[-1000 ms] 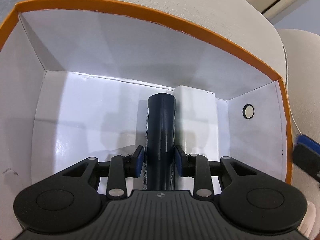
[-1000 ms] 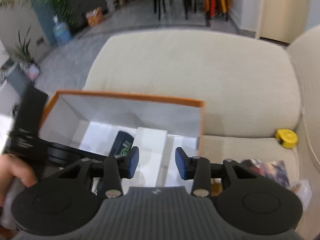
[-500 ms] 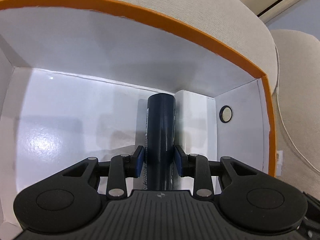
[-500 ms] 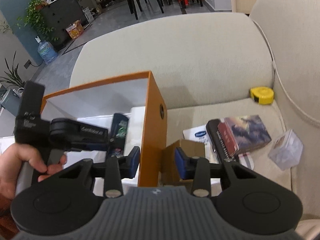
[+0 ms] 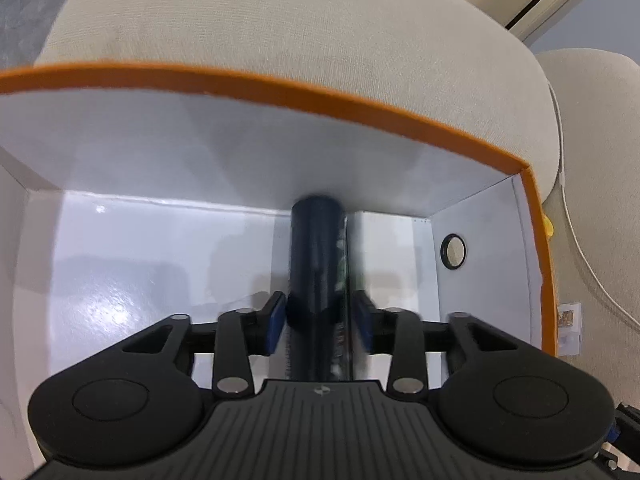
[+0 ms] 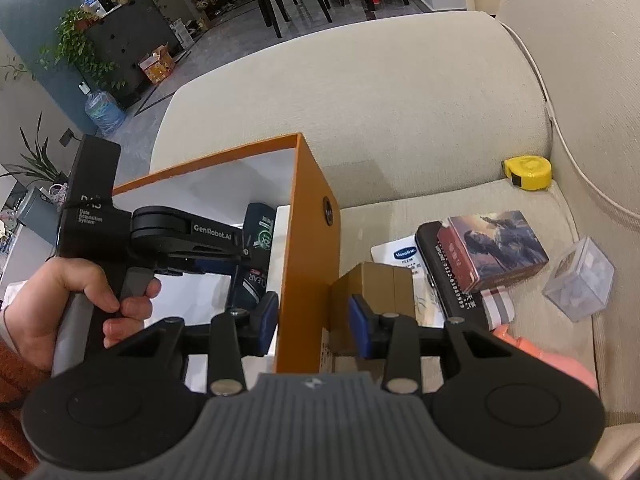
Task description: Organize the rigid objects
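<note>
My left gripper sits low inside the orange box. A dark bottle lies between its fingers, but the jaws have spread and small gaps show on both sides. The bottle lies beside a white box on the box floor. In the right wrist view the left gripper reaches into the orange box over the dark bottle. My right gripper is open and empty, straddling the box's right wall.
On the sofa seat right of the box lie a brown carton, a Vaseline packet, a notebook with a picture box, a clear plastic case and a yellow tape measure. The sofa back rises behind.
My left gripper's jaws have opened off the dark bottle, which now lies further in, against the far wall. My right gripper has swung right, past the box wall.
</note>
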The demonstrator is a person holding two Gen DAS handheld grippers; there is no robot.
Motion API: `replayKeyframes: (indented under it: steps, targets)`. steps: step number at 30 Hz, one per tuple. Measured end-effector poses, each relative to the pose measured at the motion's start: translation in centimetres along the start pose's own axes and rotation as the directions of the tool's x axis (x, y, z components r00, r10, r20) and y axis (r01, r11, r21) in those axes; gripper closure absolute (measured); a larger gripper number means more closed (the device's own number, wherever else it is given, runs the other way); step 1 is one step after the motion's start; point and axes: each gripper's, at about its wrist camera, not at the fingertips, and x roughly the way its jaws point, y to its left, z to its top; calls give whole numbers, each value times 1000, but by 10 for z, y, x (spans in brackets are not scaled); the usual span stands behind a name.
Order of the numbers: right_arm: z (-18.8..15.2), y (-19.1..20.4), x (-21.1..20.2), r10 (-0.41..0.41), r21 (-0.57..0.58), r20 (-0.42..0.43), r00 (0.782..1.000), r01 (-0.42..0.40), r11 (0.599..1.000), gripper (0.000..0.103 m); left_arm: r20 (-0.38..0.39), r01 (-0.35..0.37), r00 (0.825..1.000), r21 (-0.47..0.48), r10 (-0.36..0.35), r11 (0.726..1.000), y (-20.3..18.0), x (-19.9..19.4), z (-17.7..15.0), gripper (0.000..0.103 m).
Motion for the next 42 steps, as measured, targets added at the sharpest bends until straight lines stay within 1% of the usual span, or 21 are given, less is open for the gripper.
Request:
replayKeyframes:
  steps: [1, 5, 6, 7, 8, 10, 13, 16, 19, 23, 25, 28, 30, 31, 32, 34, 36, 39, 42]
  targets:
    - [-1, 0, -1, -1, -4, 3, 1000, 1, 1000, 64, 10, -5, 1000, 3, 5, 1000, 0, -3, 0, 49]
    - [-2, -1, -4, -3, -5, 8, 1000, 3, 1000, 64, 22, -16, 1000, 19, 16, 1000, 9, -18, -11, 49]
    - [-2, -1, -4, -3, -4, 10, 1000, 3, 1000, 64, 18, -21, 1000, 20, 20, 1000, 12, -20, -13, 51]
    - [-2, -1, -5, -4, -4, 12, 1000, 4, 1000, 64, 15, -27, 1000, 22, 27, 999, 16, -22, -16, 56]
    - [-2, 0, -5, -6, -5, 13, 1000, 6, 1000, 64, 12, -21, 1000, 25, 21, 999, 6, -23, -14, 64]
    - [-3, 0, -6, -7, -6, 16, 1000, 7, 1000, 64, -2, -4, 1000, 26, 4, 1000, 3, -17, -18, 70]
    - [-5, -1, -8, -8, -5, 19, 1000, 8, 1000, 64, 7, 15, 1000, 3, -15, 1000, 7, -17, -23, 70]
    - [-6, -2, -13, -16, -9, 27, 999, 16, 1000, 64, -3, 78, 997, -42, -78, 996, 14, -13, -26, 70]
    - [-6, -5, -19, -56, -18, 42, 998, 56, 998, 64, 3, 57, 998, -23, -57, 998, 5, -9, -23, 70]
    - [-6, -18, -27, -65, 13, 57, 996, 65, 998, 64, -4, 40, 999, -26, -41, 999, 3, -11, -21, 70]
    - [-5, -24, -32, -79, 21, 68, 995, 78, 997, 64, 21, 14, 1000, -3, -14, 1000, -8, -12, -21, 70]
    - [-6, -34, -37, -90, 41, 71, 993, 87, 995, 64, 92, -33, 995, 82, 25, 996, -19, -33, -30, 70]
    - [-7, -42, -41, -99, 59, 74, 992, 94, 994, 64, 167, -78, 985, 154, 51, 985, -33, -50, -36, 70]
    - [-8, -47, -43, -105, 68, 79, 991, 100, 993, 64, 206, -89, 977, 194, 48, 977, -40, -61, -40, 70]
    - [-8, -52, -46, -113, 79, 85, 990, 106, 991, 64, 231, -91, 972, 228, 37, 969, -48, -69, -42, 70]
    - [-10, -67, -52, -132, 114, 91, 987, 121, 986, 64, 258, -71, 966, 300, -10, 951, -61, -89, -49, 70]
    - [-11, -81, -56, -148, 156, 86, 985, 133, 979, 64, 262, -41, 963, 373, -64, 927, -80, -102, -53, 69]
    - [-14, -100, -60, -184, 212, 71, 980, 166, 963, 64, 219, 24, 965, 477, -145, 879, -111, -104, -56, 68]
    - [-18, -113, -62, -208, 247, 64, 976, 186, 951, 64, 189, 43, 966, 551, -175, 833, -142, -97, -63, 65]
